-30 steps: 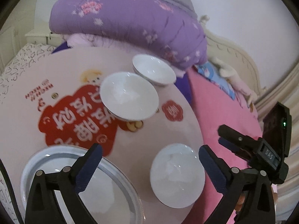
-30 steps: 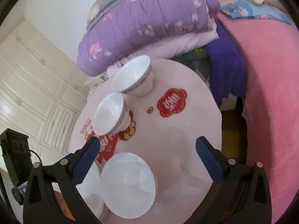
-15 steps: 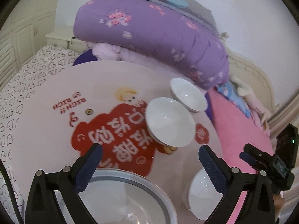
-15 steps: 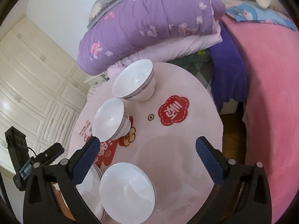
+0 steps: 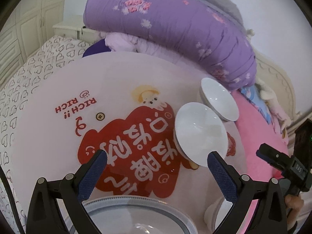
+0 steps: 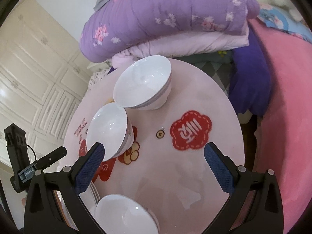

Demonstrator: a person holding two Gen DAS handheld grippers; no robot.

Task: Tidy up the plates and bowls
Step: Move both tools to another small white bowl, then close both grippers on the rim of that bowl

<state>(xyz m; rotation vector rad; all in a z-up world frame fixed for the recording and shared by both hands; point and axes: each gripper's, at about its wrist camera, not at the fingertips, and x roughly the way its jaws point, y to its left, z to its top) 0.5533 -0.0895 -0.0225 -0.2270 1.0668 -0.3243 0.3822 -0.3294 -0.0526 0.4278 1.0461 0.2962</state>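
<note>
Three white bowls sit upright on the round pink table (image 6: 195, 175): the far bowl (image 6: 143, 83) near the back edge by the purple quilt (image 6: 171, 17), the middle bowl (image 6: 109, 130) touching or just beside it, and the near bowl (image 6: 124, 214) at the front edge beside the stacked plates (image 5: 136, 218). The left gripper (image 5: 156, 167) hovers spread wide and empty above the plates; the right gripper (image 6: 154, 163) likewise gapes, holding nothing, over the near bowl.
</note>
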